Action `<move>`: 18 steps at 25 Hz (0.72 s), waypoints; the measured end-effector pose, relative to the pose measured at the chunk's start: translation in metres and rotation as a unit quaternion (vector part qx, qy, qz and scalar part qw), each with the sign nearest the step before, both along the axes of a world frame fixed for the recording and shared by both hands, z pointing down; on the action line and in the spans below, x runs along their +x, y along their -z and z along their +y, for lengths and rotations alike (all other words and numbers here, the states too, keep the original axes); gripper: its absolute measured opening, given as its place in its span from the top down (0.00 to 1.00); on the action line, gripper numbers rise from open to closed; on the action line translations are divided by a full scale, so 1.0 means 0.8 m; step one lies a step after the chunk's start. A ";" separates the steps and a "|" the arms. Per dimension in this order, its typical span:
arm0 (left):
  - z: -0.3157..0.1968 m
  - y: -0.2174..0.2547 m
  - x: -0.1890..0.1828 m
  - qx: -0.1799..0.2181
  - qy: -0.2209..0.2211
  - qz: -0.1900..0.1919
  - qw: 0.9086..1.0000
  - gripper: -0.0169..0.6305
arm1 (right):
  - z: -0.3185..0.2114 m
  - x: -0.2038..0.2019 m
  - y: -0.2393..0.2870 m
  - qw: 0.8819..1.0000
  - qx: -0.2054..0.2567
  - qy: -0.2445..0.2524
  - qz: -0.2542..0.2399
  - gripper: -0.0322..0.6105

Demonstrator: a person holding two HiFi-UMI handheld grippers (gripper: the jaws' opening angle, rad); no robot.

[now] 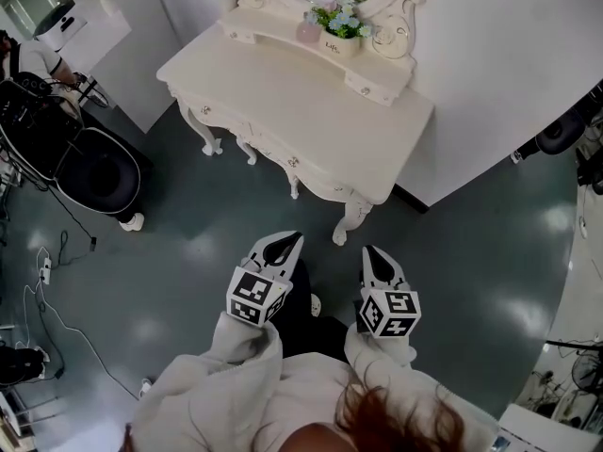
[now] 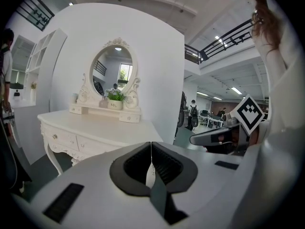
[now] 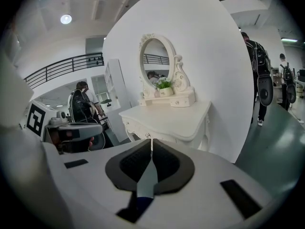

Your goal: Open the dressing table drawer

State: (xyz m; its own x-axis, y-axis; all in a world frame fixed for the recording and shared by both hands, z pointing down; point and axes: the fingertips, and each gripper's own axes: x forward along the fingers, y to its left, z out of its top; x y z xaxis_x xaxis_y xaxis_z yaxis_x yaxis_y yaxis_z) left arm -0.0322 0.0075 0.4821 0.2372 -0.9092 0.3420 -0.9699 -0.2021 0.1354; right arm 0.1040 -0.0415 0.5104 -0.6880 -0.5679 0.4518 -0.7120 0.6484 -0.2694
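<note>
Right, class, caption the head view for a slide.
Left gripper and right gripper, shut, short of the dressing table.

Dressing table scene, from above: the surface (image 1: 283,92) stands against the wall (image 1: 509,55), with the mirror (image 2: 113,73) upright along its back edge. A potted plant (image 1: 337,17) sits on the low shelf (image 1: 382,81) just in front of the mirror. The drawers (image 1: 273,153) run along the front, under the top. On the near side, over the floor (image 1: 188,281), the left tongs (image 1: 290,240) and right tongs (image 1: 370,252) sit side by side, apart from the surface and pointing toward it. A round chair (image 1: 94,172) stands on the floor to the left of the surface, with cables (image 1: 57,318) on the floor nearer the viewer.
</note>
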 end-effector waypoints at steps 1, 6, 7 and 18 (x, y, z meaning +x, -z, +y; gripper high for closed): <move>0.000 0.000 -0.001 0.001 0.002 0.000 1.000 0.94 | 0.001 0.000 -0.001 1.000 -0.001 0.002 0.001 0.89; -0.013 -0.009 -0.007 -0.001 0.001 0.001 1.000 0.94 | -0.014 -0.003 -0.007 1.000 -0.003 -0.004 0.002 0.89; -0.018 -0.010 -0.008 -0.001 -0.001 0.001 1.000 0.94 | -0.020 -0.004 -0.007 1.000 -0.002 -0.005 0.002 0.89; -0.125 0.007 -0.034 0.011 -0.042 -0.002 0.999 0.95 | -0.105 -0.036 0.006 0.999 0.005 -0.037 -0.008 0.89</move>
